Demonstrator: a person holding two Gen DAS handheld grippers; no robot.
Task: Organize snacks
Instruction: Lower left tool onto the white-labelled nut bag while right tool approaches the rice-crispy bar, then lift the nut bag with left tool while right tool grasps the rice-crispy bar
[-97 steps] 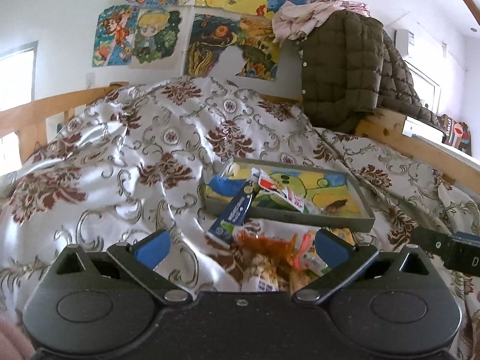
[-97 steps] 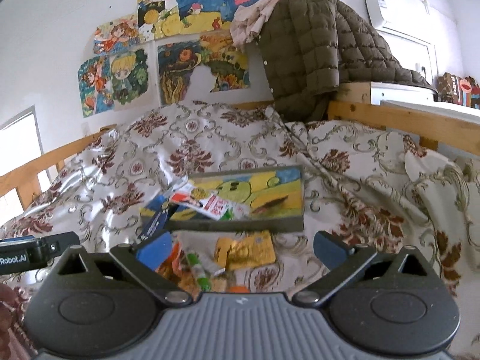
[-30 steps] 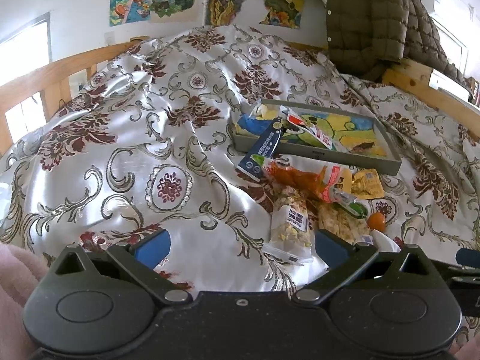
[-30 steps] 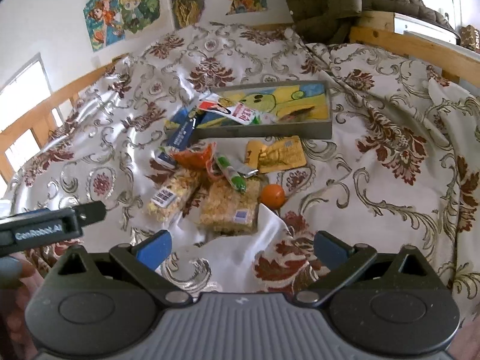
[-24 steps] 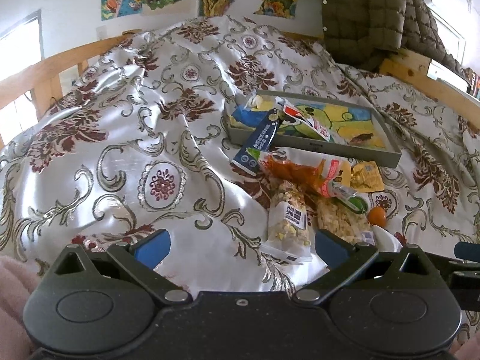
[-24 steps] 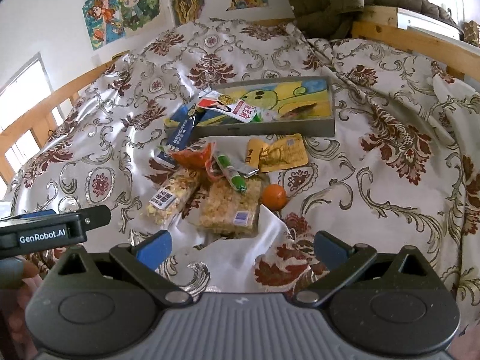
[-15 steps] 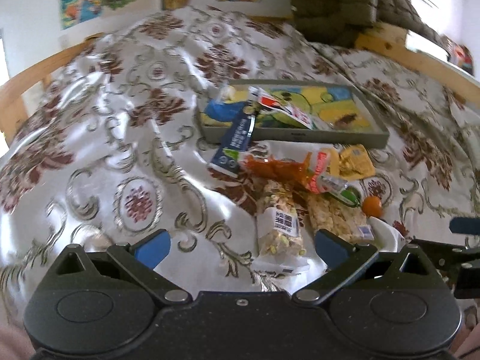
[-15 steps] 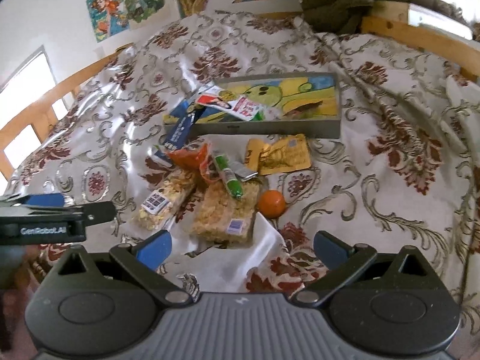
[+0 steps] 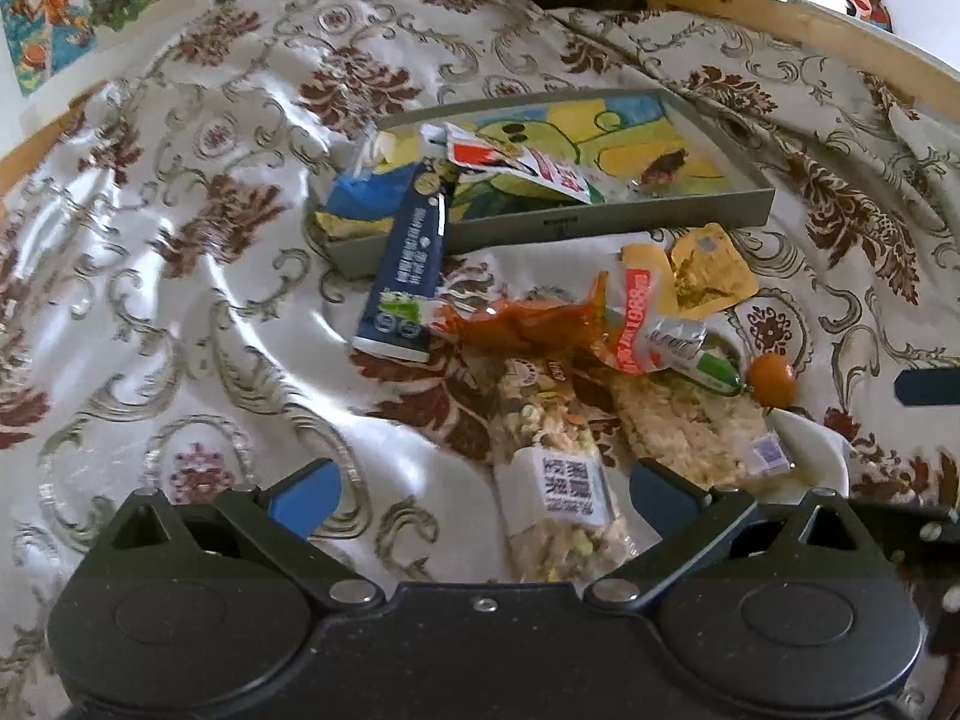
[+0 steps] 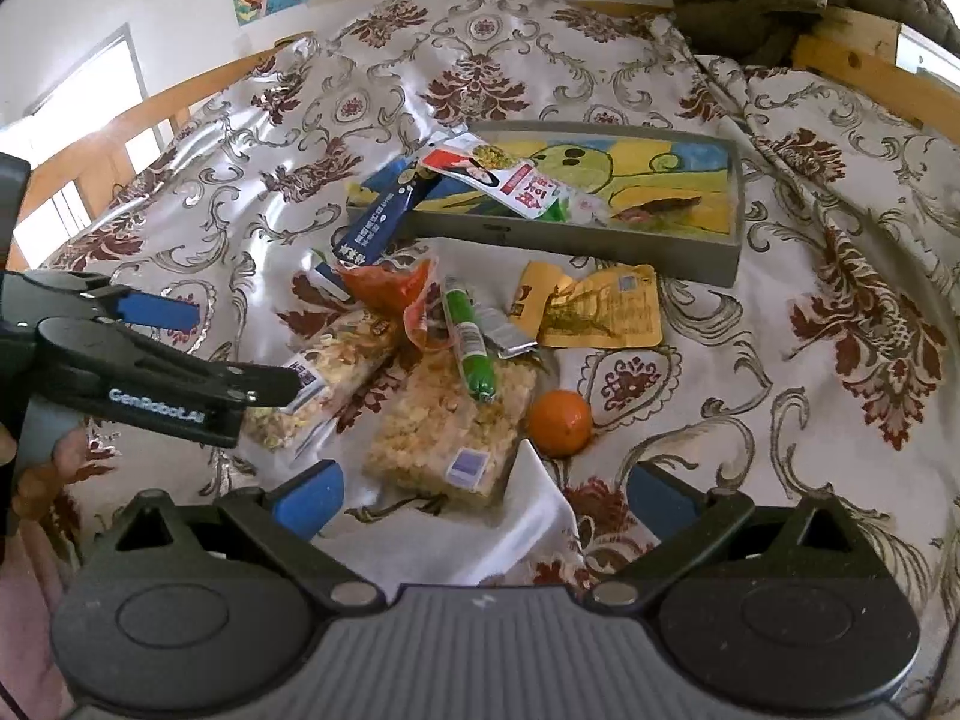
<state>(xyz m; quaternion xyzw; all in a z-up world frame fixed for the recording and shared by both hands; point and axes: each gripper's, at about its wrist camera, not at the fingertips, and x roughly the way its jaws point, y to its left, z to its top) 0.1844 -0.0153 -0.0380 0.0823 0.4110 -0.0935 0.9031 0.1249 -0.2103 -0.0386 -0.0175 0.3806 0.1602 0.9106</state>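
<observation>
Crinkly plastic snack packets (image 10: 456,420) lie heaped on the glossy floral bedspread (image 10: 780,420) beside a round orange (image 10: 559,423). Just beyond stands a shallow grey rectangular tray (image 10: 600,240) (one red-and-white packet (image 10: 510,180) inside, a navy packet (image 9: 414,252) leaning over its rim). The left hand-held gripper (image 9: 483,495) and right hand-held gripper (image 10: 483,495) both gape wide, holding nothing.

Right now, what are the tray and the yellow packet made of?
The tray looks like matte grey plastic or painted board: dull, straight walls, hard to tell which. The yellow packet looks like glossy foil-plastic film: it is crinkled and shiny.
</observation>
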